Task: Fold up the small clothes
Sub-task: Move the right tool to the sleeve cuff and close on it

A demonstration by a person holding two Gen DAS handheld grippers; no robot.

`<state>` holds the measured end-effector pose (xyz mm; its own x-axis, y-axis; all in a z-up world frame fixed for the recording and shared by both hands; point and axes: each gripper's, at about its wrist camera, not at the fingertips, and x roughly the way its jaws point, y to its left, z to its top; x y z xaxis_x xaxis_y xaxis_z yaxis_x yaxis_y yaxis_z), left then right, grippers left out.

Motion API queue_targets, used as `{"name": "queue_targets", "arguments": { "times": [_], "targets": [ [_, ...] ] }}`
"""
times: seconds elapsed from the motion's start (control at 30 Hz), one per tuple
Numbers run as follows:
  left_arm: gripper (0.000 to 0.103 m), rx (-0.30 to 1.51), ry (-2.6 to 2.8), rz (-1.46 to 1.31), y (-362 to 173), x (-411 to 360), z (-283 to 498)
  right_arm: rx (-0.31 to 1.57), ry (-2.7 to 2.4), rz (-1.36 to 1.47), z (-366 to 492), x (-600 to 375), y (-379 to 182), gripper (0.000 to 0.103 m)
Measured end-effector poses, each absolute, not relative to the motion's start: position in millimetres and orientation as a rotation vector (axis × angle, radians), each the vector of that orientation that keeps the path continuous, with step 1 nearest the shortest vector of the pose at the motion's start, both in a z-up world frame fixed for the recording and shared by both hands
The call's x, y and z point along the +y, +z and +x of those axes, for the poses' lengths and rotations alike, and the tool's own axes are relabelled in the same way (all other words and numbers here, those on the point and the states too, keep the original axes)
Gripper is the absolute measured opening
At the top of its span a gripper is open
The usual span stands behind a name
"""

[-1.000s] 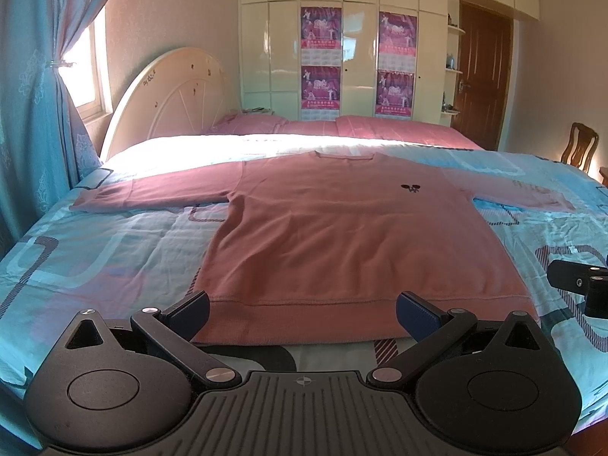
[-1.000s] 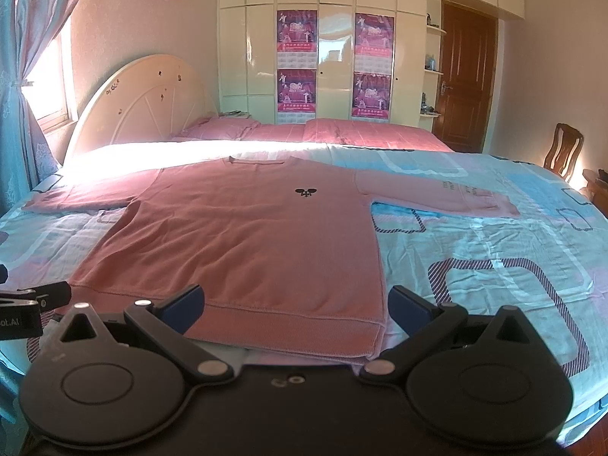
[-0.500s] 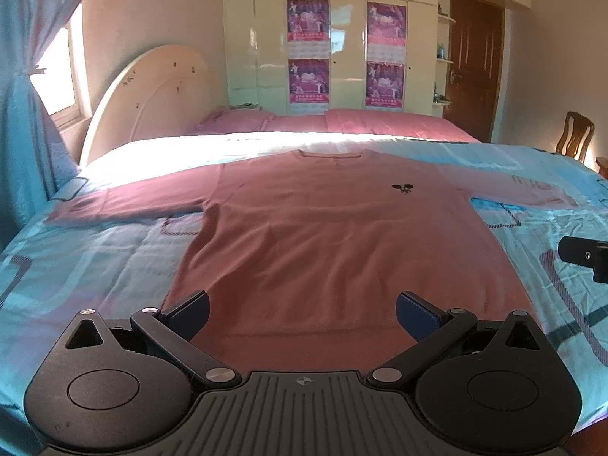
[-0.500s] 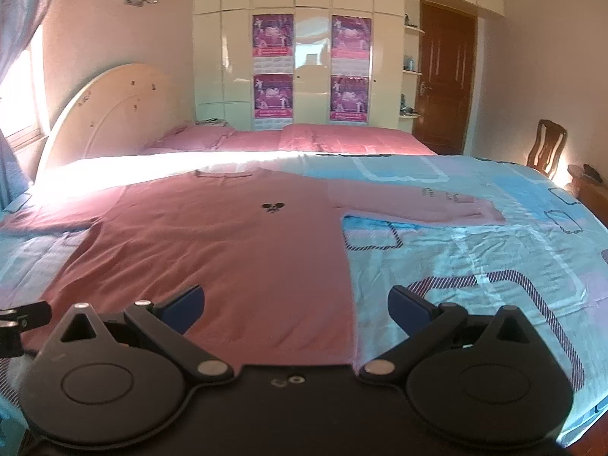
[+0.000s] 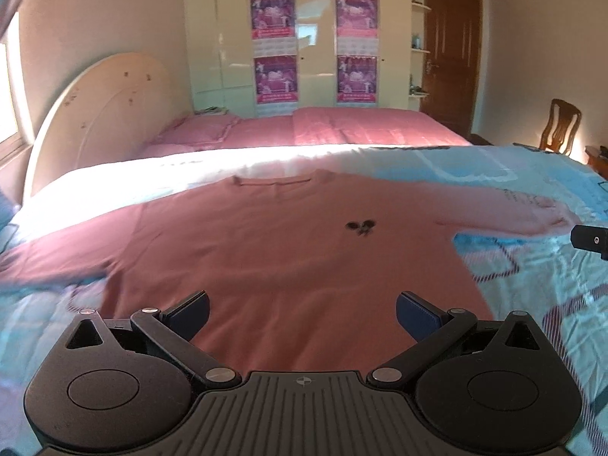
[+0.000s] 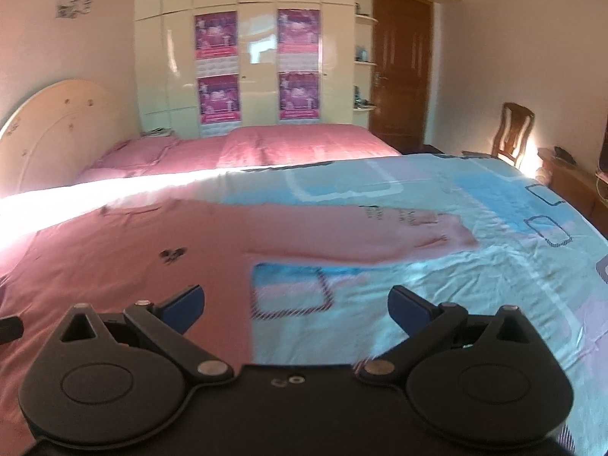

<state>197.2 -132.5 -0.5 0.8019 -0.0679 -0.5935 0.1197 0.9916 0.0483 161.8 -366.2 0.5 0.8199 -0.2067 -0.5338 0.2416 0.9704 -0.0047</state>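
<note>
A pink long-sleeved sweater (image 5: 288, 250) lies flat on the bed, front up, with a small dark logo (image 5: 360, 226) on the chest and both sleeves spread out. My left gripper (image 5: 302, 313) is open and empty, held above the sweater's lower body. My right gripper (image 6: 296, 306) is open and empty, above the sweater's right side edge. The right sleeve (image 6: 353, 235) stretches across the blue sheet ahead of it. The sweater's hem is hidden under both grippers.
The bed has a light blue patterned sheet (image 6: 494, 266) and pink pillows (image 5: 304, 129) by a cream headboard (image 5: 95, 114). A cream wardrobe (image 5: 296, 38), a brown door (image 5: 452, 57) and a wooden chair (image 5: 562, 125) stand behind.
Both grippers have moved forward over the sweater, and the hem has left view. The right gripper has also shifted right toward the right sleeve. Both stay open.
</note>
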Motion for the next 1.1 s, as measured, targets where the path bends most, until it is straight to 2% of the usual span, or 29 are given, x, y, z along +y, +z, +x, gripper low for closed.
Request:
{"name": "queue_targets", "arguments": {
  "times": [0.37,0.4,0.5,0.6,0.73,1.1],
  "targets": [
    [0.103,0.729,-0.126,0.036,-23.6,-176.0,268.5,0.543,-0.343,0.142,218.1,-458.5,-17.8,0.101],
    [0.103,0.738,-0.118,0.042,-28.1,-179.0,274.1,0.544,-0.354,0.154,223.6,-469.7,-22.1,0.099],
    [0.103,0.78,-0.1,0.029,-42.1,-182.5,290.8,0.546,-0.384,0.177,237.7,-497.0,-33.1,0.078],
    [0.103,0.812,-0.101,0.015,-55.2,-186.6,305.9,0.546,-0.418,0.195,253.4,-525.1,-45.0,0.07],
    [0.103,0.834,-0.057,0.081,-66.9,-200.6,323.0,0.554,-0.449,0.225,271.7,-557.6,-61.5,0.046],
    [0.103,0.837,-0.056,0.143,-73.9,-227.1,355.0,0.58,-0.53,0.506,293.3,-642.3,-113.1,0.043]
  ]
}}
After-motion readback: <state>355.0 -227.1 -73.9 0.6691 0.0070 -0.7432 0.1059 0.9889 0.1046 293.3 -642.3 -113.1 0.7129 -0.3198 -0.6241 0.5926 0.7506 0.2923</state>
